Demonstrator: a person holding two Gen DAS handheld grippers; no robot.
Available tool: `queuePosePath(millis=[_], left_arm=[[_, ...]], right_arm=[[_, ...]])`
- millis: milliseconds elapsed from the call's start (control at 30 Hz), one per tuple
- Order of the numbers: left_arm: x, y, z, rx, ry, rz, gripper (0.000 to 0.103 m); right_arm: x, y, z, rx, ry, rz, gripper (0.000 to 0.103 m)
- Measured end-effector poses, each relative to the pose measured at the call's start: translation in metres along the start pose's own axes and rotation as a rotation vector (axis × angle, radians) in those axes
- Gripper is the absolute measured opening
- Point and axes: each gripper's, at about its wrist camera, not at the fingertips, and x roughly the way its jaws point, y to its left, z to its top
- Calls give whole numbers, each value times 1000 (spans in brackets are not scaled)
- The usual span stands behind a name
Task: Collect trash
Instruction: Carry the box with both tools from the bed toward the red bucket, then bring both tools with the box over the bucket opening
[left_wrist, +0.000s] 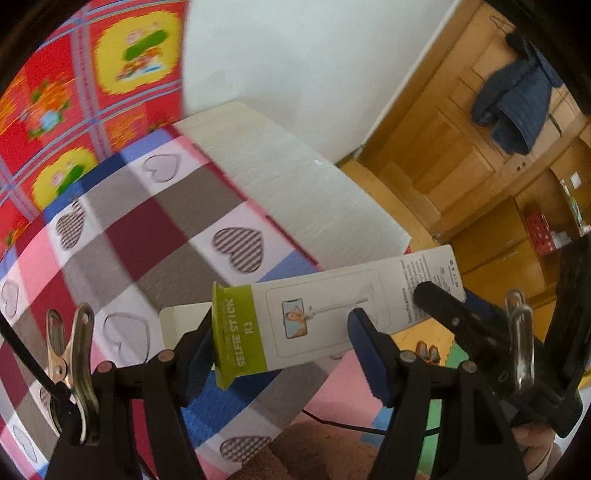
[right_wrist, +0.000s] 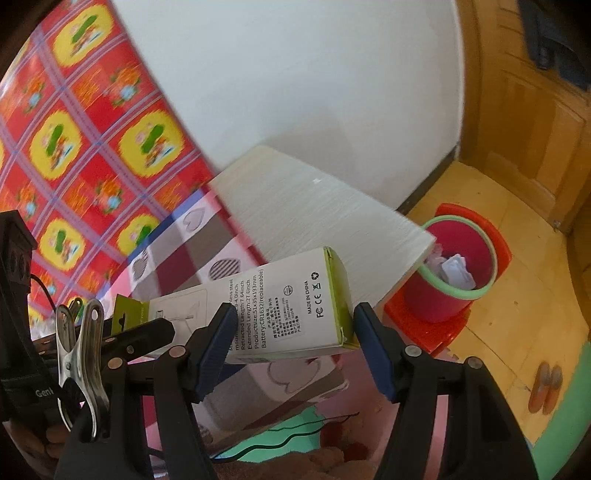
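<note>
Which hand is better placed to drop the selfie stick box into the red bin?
Probably the right. Its tongs hold the selfie stick box at the end nearest the red bin, which shows open just beyond it. The left tongs grip the far, green end, and their view shows no bin.

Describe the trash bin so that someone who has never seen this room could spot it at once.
Find the white table by the wall, then look down past its corner to the yellow floor by the wooden door. There the trash bin stands on a red stool: a round red bucket with a pale green rim, crumpled paper inside.
</note>
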Motion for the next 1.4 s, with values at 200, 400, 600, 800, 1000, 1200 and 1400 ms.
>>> queuePosePath(millis=[200,400,600,800,1000,1200,1400], left_arm=[[17,-23,15,59,16,-26,71],[34,-53,28,100,22,-39,71],[52,-94,47,117,11,-33,71],[80,-144,64,129,30,-35,71],[112,-197,82,121,50,-45,71],[148,-251,95,118,64,-55,71],[181,-298,102,135,56,-49,71]], right_arm=[[-4,-24,10,59,-28,-37,68],[-5,-54,17,98,-43,-60,68],[-6,-96,35,113,-64,-59,68],[-9,-146,59,111,-62,-67,68],[-11,-204,80,106,-47,-81,68],[-15,-264,97,111,-27,-102,68],[-15,-321,113,111,-7,-123,68]])
